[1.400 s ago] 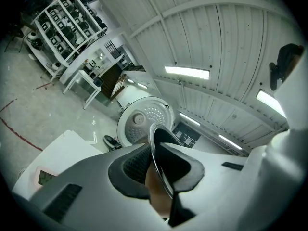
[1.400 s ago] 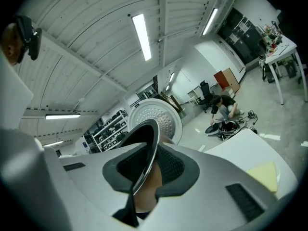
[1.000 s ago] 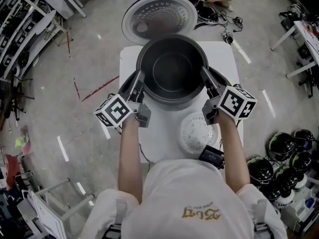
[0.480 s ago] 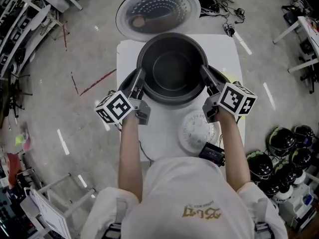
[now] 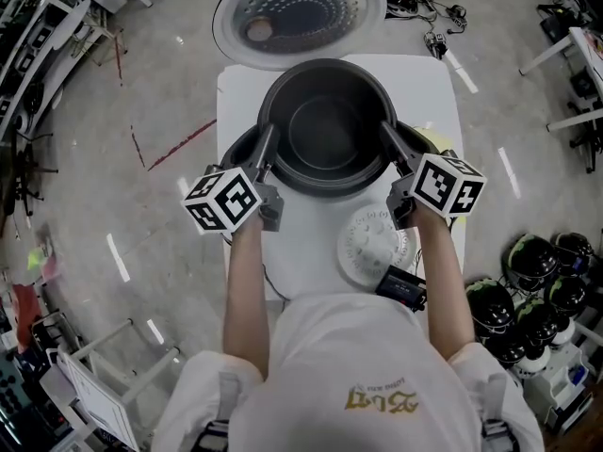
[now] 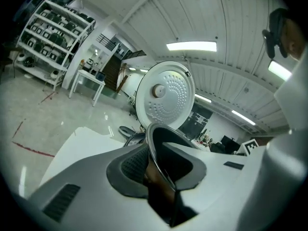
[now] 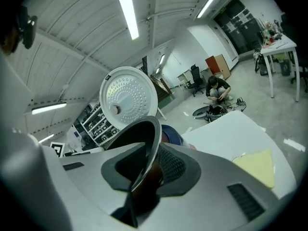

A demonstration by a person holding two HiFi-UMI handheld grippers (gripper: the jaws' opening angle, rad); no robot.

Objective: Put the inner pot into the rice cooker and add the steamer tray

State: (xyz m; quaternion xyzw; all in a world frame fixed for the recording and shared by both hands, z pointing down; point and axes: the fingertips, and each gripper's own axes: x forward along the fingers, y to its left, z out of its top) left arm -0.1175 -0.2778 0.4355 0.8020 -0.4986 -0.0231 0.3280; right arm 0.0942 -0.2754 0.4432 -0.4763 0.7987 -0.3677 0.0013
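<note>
Head view: the inner pot (image 5: 325, 130) sits in the mouth of the rice cooker (image 5: 236, 151) on the white worktop (image 5: 429, 83), with the lid (image 5: 300, 12) open behind. The left gripper (image 5: 266, 144) and right gripper (image 5: 388, 139) are at the pot's left and right rim, and the steamer tray (image 5: 372, 248) lies flat on the worktop near the right gripper. Left gripper view: the fingers (image 6: 130, 165) have just been opening, with the pot rim between them and a dark gap on its inner side. Right gripper view: same here, the fingers (image 7: 175, 167) have just been opening and stand slack around the rim.
</note>
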